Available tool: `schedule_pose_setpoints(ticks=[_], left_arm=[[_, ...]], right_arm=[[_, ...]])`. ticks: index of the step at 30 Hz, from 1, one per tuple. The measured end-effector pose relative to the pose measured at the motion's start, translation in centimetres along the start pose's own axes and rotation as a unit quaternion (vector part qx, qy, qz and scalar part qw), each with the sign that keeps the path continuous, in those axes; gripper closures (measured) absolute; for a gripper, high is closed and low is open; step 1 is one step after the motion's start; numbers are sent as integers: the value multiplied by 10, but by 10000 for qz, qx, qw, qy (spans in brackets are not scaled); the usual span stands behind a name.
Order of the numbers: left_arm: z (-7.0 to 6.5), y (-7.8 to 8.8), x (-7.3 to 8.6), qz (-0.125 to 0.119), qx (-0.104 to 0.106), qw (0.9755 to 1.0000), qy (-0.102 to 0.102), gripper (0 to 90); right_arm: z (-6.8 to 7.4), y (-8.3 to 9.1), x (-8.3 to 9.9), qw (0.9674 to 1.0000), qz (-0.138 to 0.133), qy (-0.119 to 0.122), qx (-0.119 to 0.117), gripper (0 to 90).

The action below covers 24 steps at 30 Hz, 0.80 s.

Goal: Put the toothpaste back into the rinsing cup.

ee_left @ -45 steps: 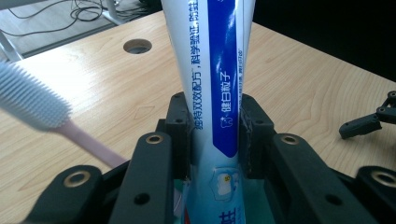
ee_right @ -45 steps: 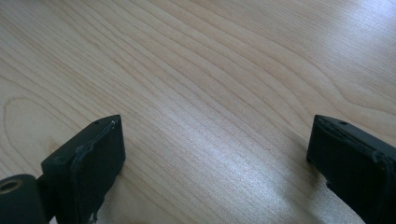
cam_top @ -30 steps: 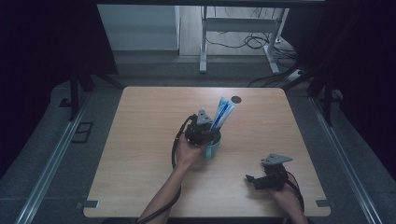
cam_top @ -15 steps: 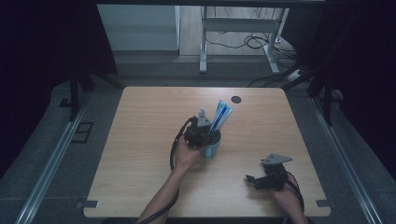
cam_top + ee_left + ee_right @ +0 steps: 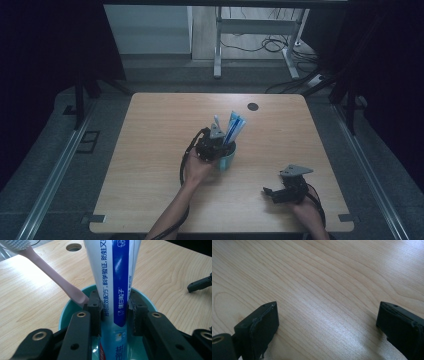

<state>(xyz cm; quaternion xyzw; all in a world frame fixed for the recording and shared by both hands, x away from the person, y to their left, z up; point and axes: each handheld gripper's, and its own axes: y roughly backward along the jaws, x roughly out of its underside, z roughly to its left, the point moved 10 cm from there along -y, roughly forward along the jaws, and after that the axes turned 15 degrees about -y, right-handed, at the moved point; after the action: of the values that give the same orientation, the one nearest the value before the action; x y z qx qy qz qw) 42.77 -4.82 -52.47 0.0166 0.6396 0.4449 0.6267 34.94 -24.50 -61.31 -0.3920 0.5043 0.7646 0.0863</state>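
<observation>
Left hand-held gripper [image 5: 113, 312] clamps the toothpaste tube [image 5: 113, 272] standing in the teal cup [image 5: 65, 315]; right hand-held gripper [image 5: 327, 322], at 4 o'clock on the counter [image 5: 150, 150], is wide open and empty.

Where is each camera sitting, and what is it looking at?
High view: above the person's side, looking down on the table; both forearms and grippers show.
Left gripper view: on the left gripper, looking along its jaws clamping the toothpaste tube in the cup.
Right gripper view: on the right gripper, facing bare wood; open jaws.
Shared: high and left views both show tube, cup and toothbrush.
</observation>
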Motion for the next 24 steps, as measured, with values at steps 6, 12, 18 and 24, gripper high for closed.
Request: schedule_pose_setpoints(ticks=[6,12,18,24], left_arm=[[0,0,0,8,36,10000,54,677],[0,1,1,-4,62,9999,105,669],[0,1,1,15,89,9999,121,654],[0,5,-2,-86,144,9997,181,604]], right_arm=[[0,0,0,10000,1,1,1,41],[0,0,0,10000,0,2,0,41],[0,0,0,10000,1,1,0,41],[0,0,0,10000,1,2,0,41]])
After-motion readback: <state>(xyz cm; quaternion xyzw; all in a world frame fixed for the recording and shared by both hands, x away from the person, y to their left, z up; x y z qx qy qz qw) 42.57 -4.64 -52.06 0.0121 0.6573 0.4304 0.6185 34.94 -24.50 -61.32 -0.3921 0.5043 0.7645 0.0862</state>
